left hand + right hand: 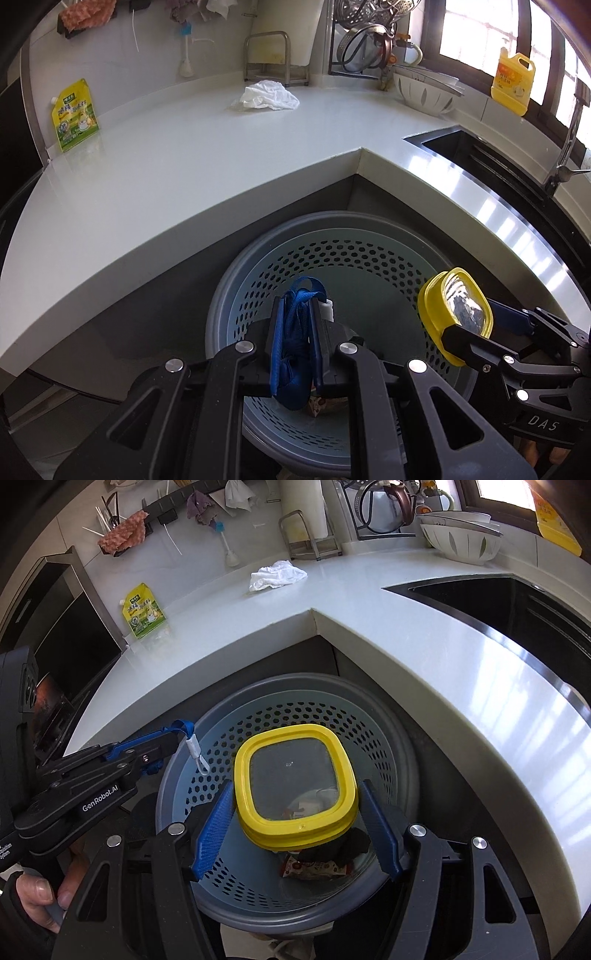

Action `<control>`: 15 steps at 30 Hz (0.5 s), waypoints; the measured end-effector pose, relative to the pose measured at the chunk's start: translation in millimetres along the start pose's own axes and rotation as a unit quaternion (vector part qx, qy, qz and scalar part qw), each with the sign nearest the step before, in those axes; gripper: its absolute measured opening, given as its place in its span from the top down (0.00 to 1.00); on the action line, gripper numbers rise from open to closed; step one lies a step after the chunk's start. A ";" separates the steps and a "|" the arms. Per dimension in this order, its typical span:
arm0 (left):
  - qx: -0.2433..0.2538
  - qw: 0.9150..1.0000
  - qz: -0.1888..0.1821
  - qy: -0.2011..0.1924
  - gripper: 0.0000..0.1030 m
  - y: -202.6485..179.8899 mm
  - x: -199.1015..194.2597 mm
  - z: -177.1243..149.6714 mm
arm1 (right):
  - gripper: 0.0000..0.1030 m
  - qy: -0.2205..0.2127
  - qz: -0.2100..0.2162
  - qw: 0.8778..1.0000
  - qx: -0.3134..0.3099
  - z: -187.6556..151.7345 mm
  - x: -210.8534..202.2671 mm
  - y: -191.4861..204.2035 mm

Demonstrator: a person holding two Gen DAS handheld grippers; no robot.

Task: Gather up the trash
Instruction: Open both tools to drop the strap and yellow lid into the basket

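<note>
The left gripper (295,332) has its two blue fingers (277,339) squeezed together on a blue strap (295,325). A small white clip (196,755) hangs from the end of the strap. The right gripper (297,812) has its blue fingers (216,823) pressed on both sides of a yellow box (295,779) with a clear lid. A person's hand (37,893) holds the left gripper's handle at the bottom edge of the right wrist view.

Both grippers hang over a round bin (391,716). The bin is grey-blue and has lots of little holes in its wall. At the bottom of the bin lies some trash: a red and white wrapper (314,867) and something dark beside it. The bin stands on the floor, tucked into the corner under the counter.

The counter (184,166) is pale and shiny, and it bends around the bin in a corner shape. On it lies a crumpled white tissue (267,96), well away from the grippers, near a metal rack (271,55) by the wall. A green and yellow pouch (74,116) leans at the far left end of the counter. To the right, a dark sink (476,155) is set into the counter, with a tap (569,140) beside it. A white bowl (424,92) with a leaf pattern sits behind the sink. A yellow bottle (513,83) stands on the sill by a bright window (480,29). Cloths (123,533) and a brush (229,546) hang on the wall.
</note>
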State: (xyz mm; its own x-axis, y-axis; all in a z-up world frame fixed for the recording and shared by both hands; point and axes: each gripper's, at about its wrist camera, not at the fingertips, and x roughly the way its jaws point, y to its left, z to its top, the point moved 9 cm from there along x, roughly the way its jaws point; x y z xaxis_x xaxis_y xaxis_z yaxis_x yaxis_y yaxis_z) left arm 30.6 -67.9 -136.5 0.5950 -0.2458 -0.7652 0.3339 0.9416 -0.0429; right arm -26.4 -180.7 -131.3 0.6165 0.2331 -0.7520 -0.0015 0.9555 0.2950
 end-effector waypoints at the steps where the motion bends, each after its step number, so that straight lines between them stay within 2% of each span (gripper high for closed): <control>1: -0.001 1.000 0.000 0.002 0.87 0.4 1.0 -0.6 | 0.37 0.000 0.000 1.000 -0.001 -0.2 0.6 0.4; 7: -0.005 1.000 0.004 0.010 0.84 4.8 3.6 -4.8 | 0.36 0.001 0.004 1.000 -0.003 -0.3 3.9 2.4; 8: -0.005 1.000 0.006 0.010 0.81 6.3 3.6 -4.7 | 0.36 0.000 0.004 1.000 -0.003 -0.2 4.1 2.8; 11: -0.009 1.000 0.013 0.004 0.50 10.5 1.2 -3.7 | 0.36 -0.001 0.006 1.000 -0.001 -0.6 4.3 2.7; 12: -0.013 1.000 0.019 0.000 0.36 12.9 -0.1 -3.3 | 0.36 0.001 0.007 1.000 -0.001 -0.9 4.8 3.0; 15: -0.014 0.999 0.031 0.001 0.34 18.0 0.8 -3.9 | 0.36 0.002 0.000 1.000 0.000 -2.4 5.6 0.8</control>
State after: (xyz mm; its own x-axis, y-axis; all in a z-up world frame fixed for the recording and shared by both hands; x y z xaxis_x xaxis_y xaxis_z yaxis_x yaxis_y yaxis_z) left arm 34.3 -50.3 -140.4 0.6121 -0.1853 -0.7688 0.2745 0.9615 -0.0131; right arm -24.8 -178.2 -136.7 0.6133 0.2345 -0.7542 -0.0024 0.9554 0.2952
